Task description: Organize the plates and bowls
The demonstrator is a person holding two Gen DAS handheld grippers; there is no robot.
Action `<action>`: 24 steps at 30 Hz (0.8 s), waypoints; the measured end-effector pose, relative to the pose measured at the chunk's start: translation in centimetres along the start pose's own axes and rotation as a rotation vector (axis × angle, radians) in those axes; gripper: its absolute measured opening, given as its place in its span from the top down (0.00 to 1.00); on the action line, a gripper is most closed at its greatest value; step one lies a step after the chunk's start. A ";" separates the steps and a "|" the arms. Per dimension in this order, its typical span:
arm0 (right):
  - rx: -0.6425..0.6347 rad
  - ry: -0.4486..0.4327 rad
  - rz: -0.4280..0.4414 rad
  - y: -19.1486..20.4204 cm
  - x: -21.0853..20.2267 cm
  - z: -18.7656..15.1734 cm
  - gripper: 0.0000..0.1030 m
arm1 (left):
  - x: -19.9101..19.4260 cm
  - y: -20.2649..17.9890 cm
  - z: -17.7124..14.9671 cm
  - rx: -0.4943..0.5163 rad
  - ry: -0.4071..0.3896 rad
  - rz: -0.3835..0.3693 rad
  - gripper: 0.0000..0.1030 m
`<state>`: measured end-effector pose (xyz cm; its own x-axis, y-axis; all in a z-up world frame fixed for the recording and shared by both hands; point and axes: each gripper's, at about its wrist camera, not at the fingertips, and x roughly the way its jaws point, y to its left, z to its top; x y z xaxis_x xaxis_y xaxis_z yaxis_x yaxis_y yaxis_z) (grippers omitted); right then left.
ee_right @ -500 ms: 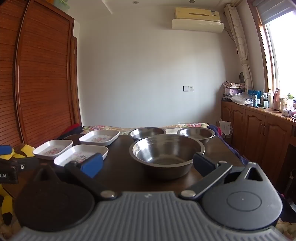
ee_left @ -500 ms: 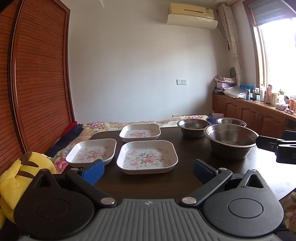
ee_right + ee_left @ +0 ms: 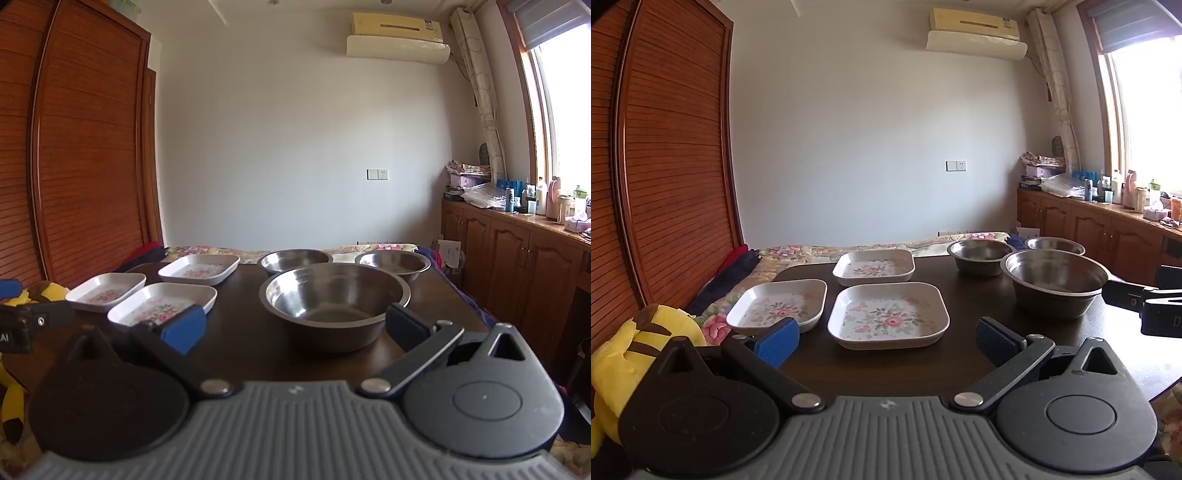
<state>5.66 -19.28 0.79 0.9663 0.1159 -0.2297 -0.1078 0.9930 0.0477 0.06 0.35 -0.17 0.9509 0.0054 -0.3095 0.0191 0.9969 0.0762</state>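
Observation:
Three white square plates with flower prints lie on the dark table (image 3: 967,295): a near one (image 3: 888,314), a left one (image 3: 777,304) and a far one (image 3: 873,266). To the right stand three steel bowls: a large one (image 3: 1054,280) in front, two smaller ones (image 3: 979,254) (image 3: 1054,245) behind. My left gripper (image 3: 886,338) is open, just short of the near plate. My right gripper (image 3: 295,326) is open before the large bowl (image 3: 334,299), with the plates (image 3: 162,301) to its left. Each gripper shows at the other view's edge.
A bed with a floral cover (image 3: 812,253) lies behind the table. A yellow plush toy (image 3: 624,354) sits at the left by a wooden louvred wardrobe (image 3: 665,166). Wooden cabinets (image 3: 1108,229) with bottles run under the window on the right.

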 end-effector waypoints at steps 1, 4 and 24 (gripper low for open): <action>0.000 0.000 -0.001 0.0 -0.1 0.0 0.00 | 0.0 0.0 0.0 0.001 0.000 0.001 0.00; 0.001 0.003 0.000 0.0 -0.1 -0.1 0.00 | -0.3 0.0 0.4 -0.003 -0.002 0.002 0.00; 0.001 0.006 0.000 0.0 0.0 -0.1 0.00 | -0.3 0.1 0.4 -0.003 -0.004 0.003 0.00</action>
<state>5.63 -19.26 0.65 0.9649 0.1164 -0.2354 -0.1078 0.9930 0.0491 -0.09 0.38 0.32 0.9522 0.0079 -0.3055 0.0155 0.9971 0.0742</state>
